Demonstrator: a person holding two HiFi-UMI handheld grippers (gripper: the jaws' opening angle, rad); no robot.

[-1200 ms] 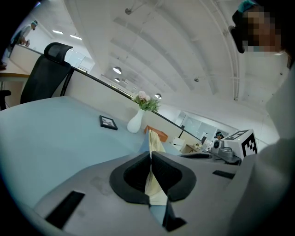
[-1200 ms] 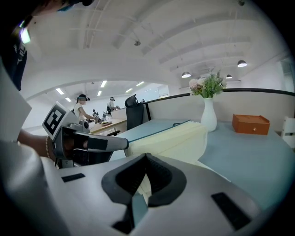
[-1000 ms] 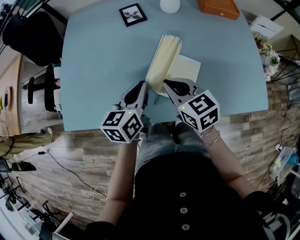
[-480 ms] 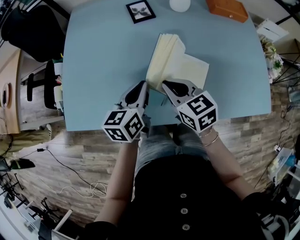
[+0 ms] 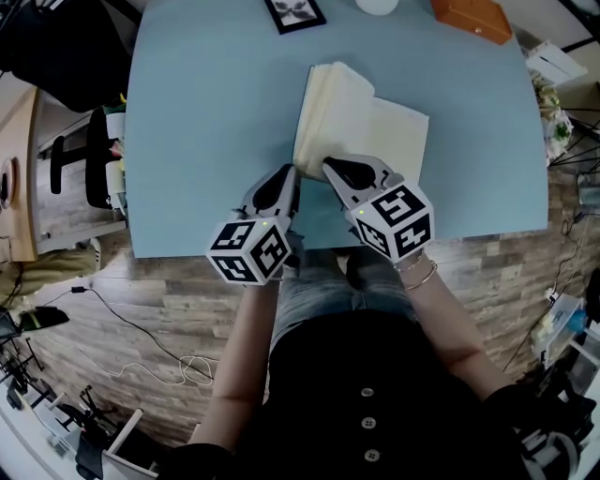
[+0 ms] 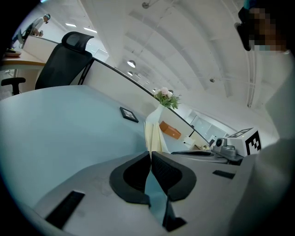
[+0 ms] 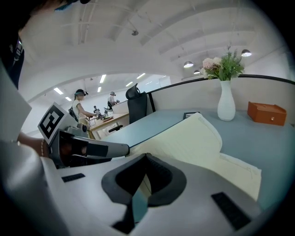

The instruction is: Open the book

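Observation:
A cream book (image 5: 347, 122) lies partly open on the light blue table (image 5: 206, 122). A thick block of its pages stands raised over the left side, and flat pages spread out to the right. My left gripper (image 5: 293, 174) is shut at the book's near left corner, where the book (image 6: 154, 133) rises just past its tips (image 6: 150, 154). Close beside it, my right gripper (image 5: 327, 167) is shut on the near edge of the raised pages (image 7: 193, 138), which run into its jaws (image 7: 145, 159).
At the table's far edge are a black picture frame (image 5: 295, 11), a white vase (image 5: 378, 5) with flowers and an orange box (image 5: 473, 17). A black office chair (image 5: 94, 169) stands off the left edge. The near table edge is just behind both grippers.
The raised block of pages has swung further over and shows a broader face, and more of the flat right-hand pages is uncovered. Both grippers have stayed at the book's near edge.

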